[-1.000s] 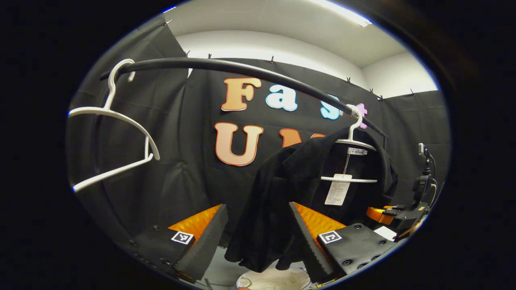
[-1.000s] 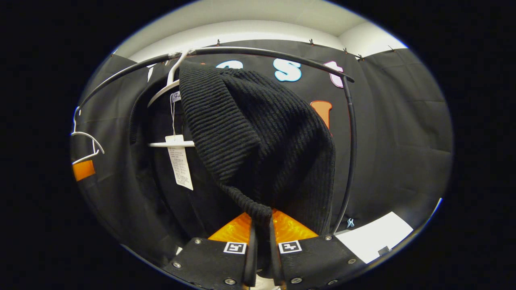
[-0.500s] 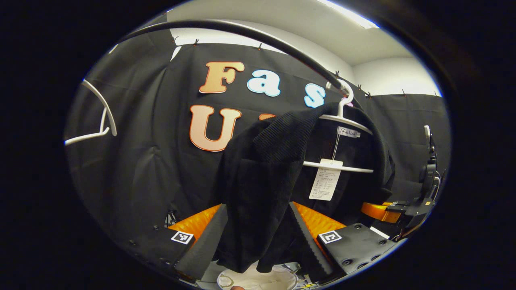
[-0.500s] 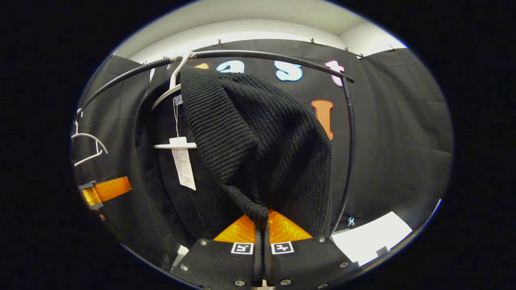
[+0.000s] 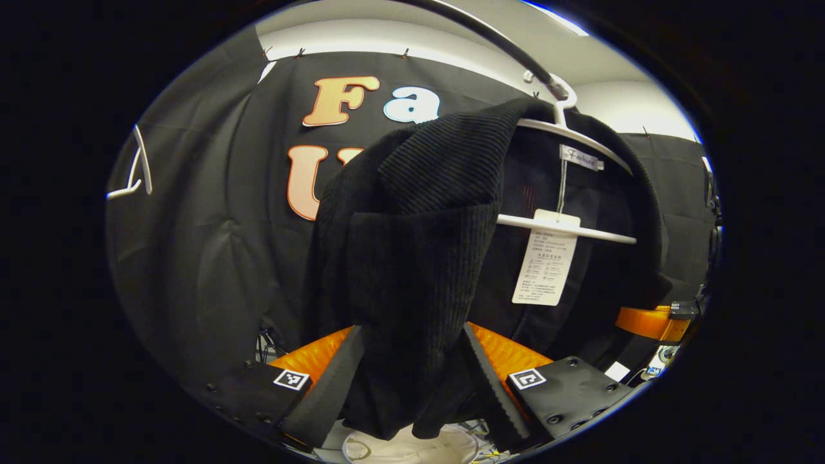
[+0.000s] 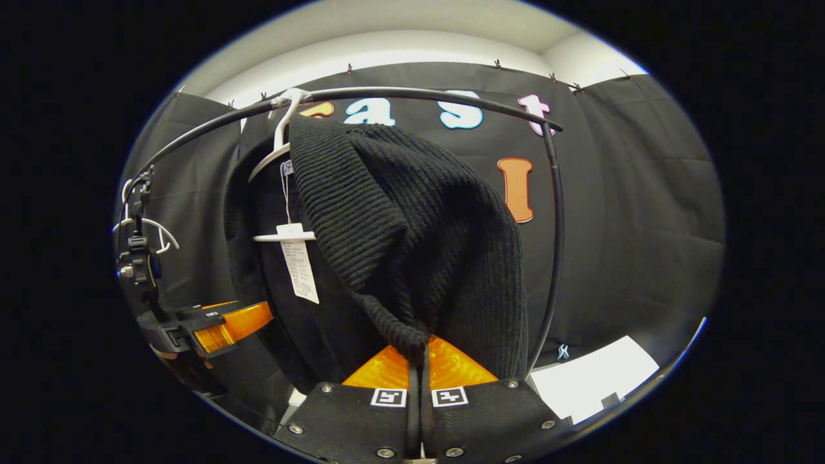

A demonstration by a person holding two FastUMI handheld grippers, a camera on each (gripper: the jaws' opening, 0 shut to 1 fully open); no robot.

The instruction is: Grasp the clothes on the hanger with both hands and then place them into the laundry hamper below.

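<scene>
Black ribbed knit garment (image 6: 412, 219) on white hanger (image 5: 567, 129), hanging from rail (image 6: 419, 96). Step: two-handed grasp. Right gripper (image 6: 419, 386) jaws closed, pinching hem. Left gripper (image 5: 412, 380) jaws open, fabric hanging between fingers, unclamped. Next: close left, lift garment off hanger, lower to hamper (image 5: 412, 448) below.

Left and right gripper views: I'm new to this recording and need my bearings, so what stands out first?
A black ribbed garment on a white hanger under a curved black rail. The right gripper is shut on its bunched hem. In the left gripper view, the left gripper is open, with a hanging fold between its fingers. A paper tag dangles from the hanger's crossbar.
</scene>
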